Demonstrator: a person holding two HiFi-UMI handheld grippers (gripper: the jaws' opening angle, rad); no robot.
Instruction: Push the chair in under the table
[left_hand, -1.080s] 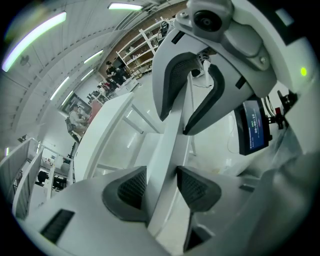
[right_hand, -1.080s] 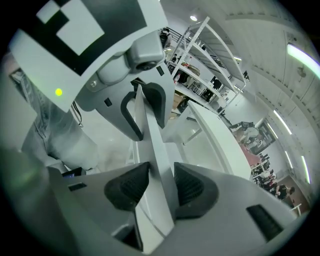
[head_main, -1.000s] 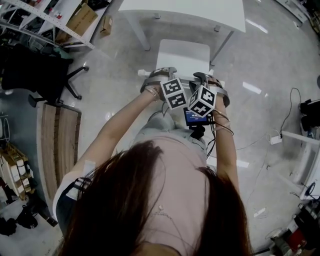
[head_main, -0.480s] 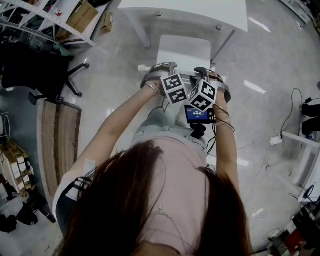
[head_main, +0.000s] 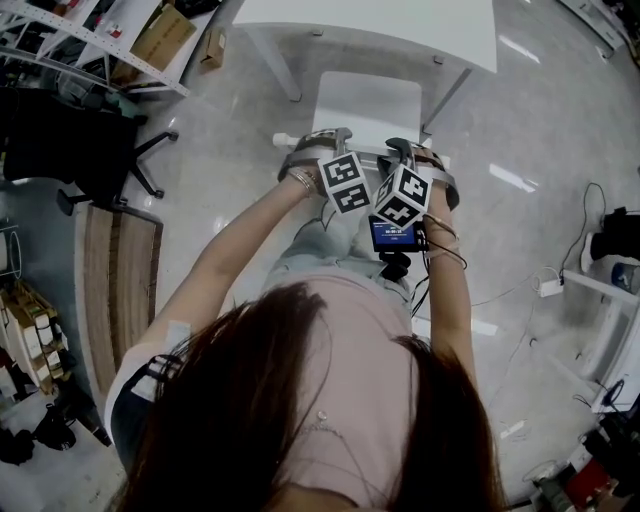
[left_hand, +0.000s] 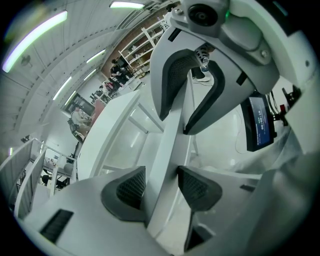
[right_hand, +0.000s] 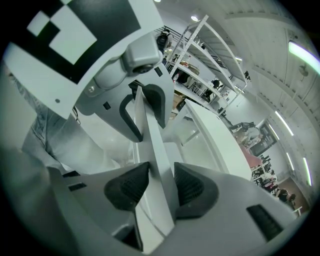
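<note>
Chair before the table, ahead of us

We have the chair (head_main: 367, 105) straight ahead, its seat just before the table (head_main: 370, 25) behind it. Left of it stands an office chair (head_main: 70, 150), with a bench (head_main: 115, 290) nearer us and shelves (head_main: 90, 45) holding a box (head_main: 160, 38) beyond; cables (head_main: 575, 225) lie on the floor (head_main: 230, 150) at right.

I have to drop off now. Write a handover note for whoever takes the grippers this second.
Left gripper: jaws have just been opening; backrest between the pads, both touching it.
Right gripper: shut on the backrest.
Chair seat: facing the white table, almost all of it out in the open.
Done: chair gripped, lined up.
Left: push it under, let go.
</note>
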